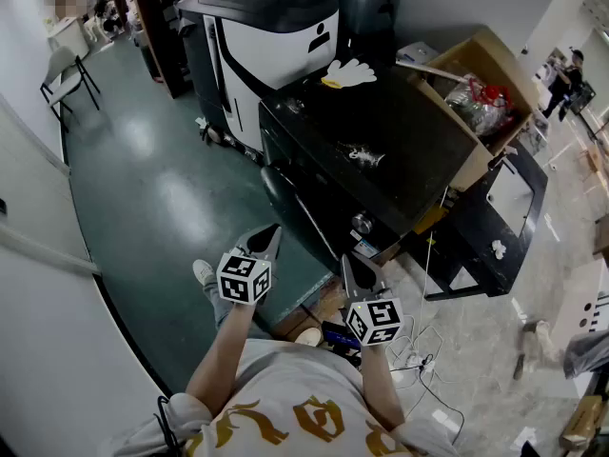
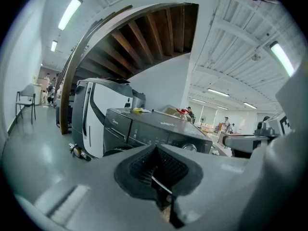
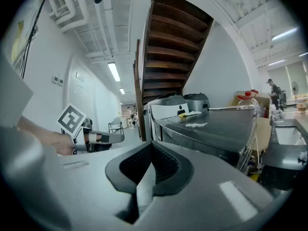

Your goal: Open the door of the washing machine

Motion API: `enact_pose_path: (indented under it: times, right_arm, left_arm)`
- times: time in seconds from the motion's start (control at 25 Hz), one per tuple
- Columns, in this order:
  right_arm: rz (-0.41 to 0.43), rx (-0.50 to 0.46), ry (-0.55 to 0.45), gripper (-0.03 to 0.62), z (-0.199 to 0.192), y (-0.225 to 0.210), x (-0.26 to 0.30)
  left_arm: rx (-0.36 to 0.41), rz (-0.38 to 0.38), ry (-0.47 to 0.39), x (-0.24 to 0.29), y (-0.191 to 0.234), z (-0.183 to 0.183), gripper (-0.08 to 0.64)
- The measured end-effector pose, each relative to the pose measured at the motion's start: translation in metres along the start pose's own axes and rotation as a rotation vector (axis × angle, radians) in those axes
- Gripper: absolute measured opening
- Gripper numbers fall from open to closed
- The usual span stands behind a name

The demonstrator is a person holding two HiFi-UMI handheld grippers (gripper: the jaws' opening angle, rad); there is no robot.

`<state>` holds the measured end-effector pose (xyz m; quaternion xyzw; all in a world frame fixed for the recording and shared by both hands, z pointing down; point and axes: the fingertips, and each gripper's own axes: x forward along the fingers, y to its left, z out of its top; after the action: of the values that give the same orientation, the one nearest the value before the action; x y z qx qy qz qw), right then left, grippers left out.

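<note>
1. The left gripper has its jaws pressed together with nothing between them. It hangs just in front of the washer with its tip aimed at the front face, probably because the door is on that side.
2. The right gripper is also closed and empty. It hangs near the washer's front corner, below the knob, and is not touching. It looks parked there, out of the other gripper's line.
3. The door is the round dark panel on the washer's front. It appears to sit flush and closed, and neither gripper touches it. Its handle or catch cannot be made out.
4. My read is that the opening has not started. The nearer gripper would have to reach the door's rim and either part its jaws to take the edge or hook it with the closed tip.
5. A white glove lies on the washer's top, and a cardboard box leans at the far side. Both are well away from the front, so the door's swing should miss them.
6. The person stands close to the washer's front, so the door may swing toward their legs.
</note>
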<state>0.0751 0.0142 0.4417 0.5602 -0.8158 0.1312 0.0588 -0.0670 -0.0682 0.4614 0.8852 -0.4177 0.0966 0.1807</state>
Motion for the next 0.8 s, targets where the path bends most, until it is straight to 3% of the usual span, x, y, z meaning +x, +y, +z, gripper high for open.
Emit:
enact_pose_path:
  times: [0.44,0.8]
  right_arm:
    - [0.003,0.003,0.012,0.020,-0.004,-0.009,0.006]
    - [-0.008,0.059,0.035,0.021,-0.018,-0.024,0.008]
  left_arm:
    - [-0.037,0.003,-0.004,0.009,0.004,-0.003,0.000]
    - [-0.080,0.013,0.024,0.024,0.010,-0.018,0.020]
